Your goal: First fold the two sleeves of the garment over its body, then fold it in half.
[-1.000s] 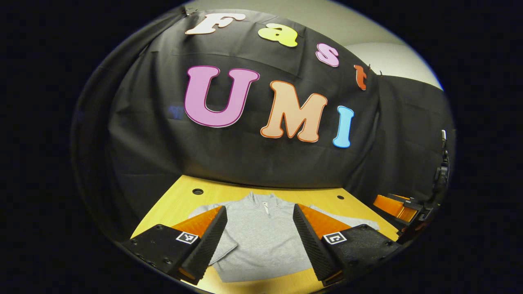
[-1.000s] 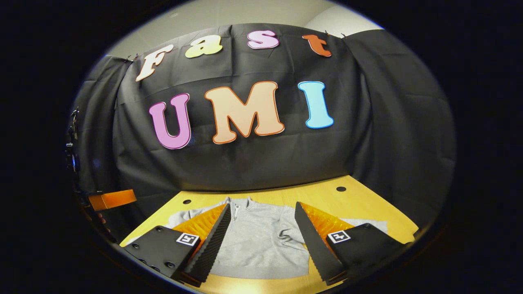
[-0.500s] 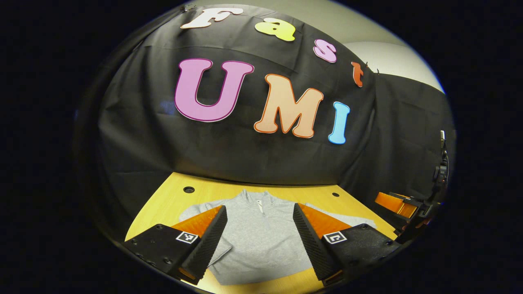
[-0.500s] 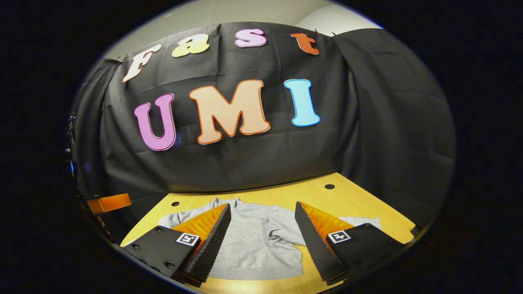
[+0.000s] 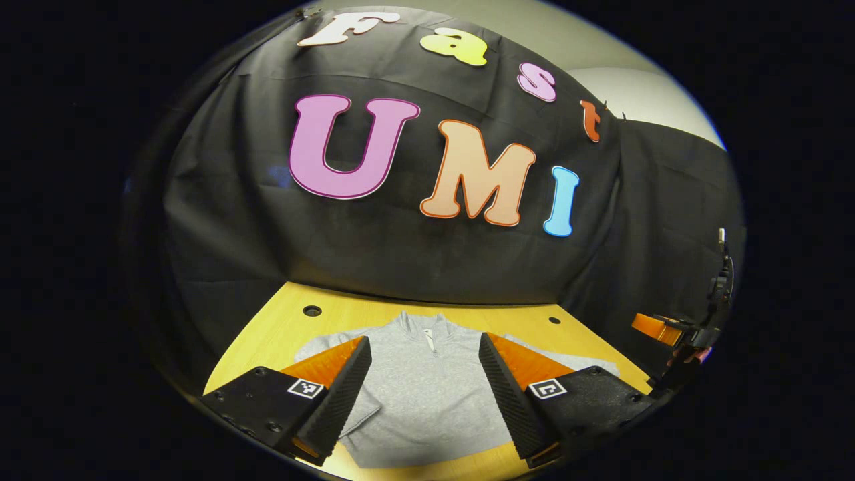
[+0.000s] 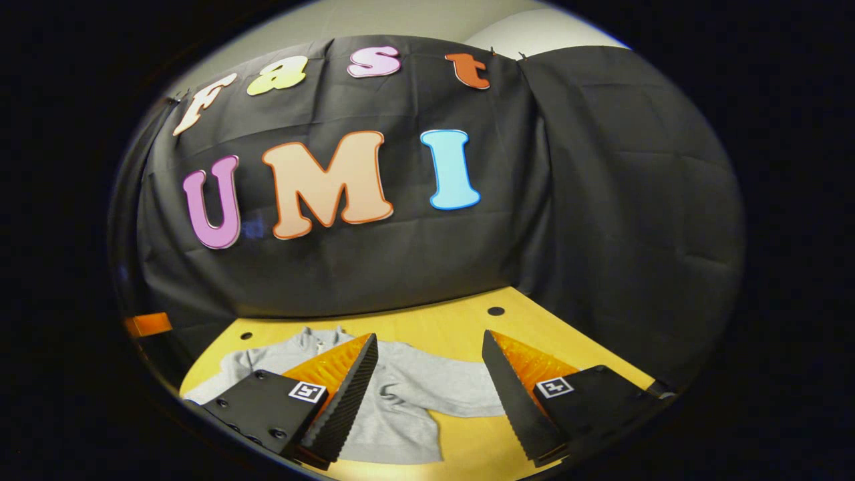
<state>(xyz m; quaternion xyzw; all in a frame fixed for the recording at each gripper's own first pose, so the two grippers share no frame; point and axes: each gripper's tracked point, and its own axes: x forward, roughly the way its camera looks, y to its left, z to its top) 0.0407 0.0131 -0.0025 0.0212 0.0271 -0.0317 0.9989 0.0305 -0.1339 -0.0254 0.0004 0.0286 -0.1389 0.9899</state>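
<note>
1. Left gripper [image 5: 425,381], in the left gripper view, hangs above the table [image 5: 280,327] with its 2 fingers spread wide and nothing between them.
2. Ahead of it and framed by those fingers, the grey sweatshirt [image 5: 427,394] lies flat on the wood, collar pointing away toward the black cloth wall [image 5: 401,254].
3. Far to its right, at the edge of that view, part of the other gripper shows.
4. Right gripper [image 6: 431,381], in the right gripper view, is likewise released, fingers apart and empty, above the table [image 6: 461,321].
5. Most of the sweatshirt [image 6: 401,401] lies ahead and to its left; 1 sleeve [image 6: 454,391] reaches across the gap between the fingers.
</note>
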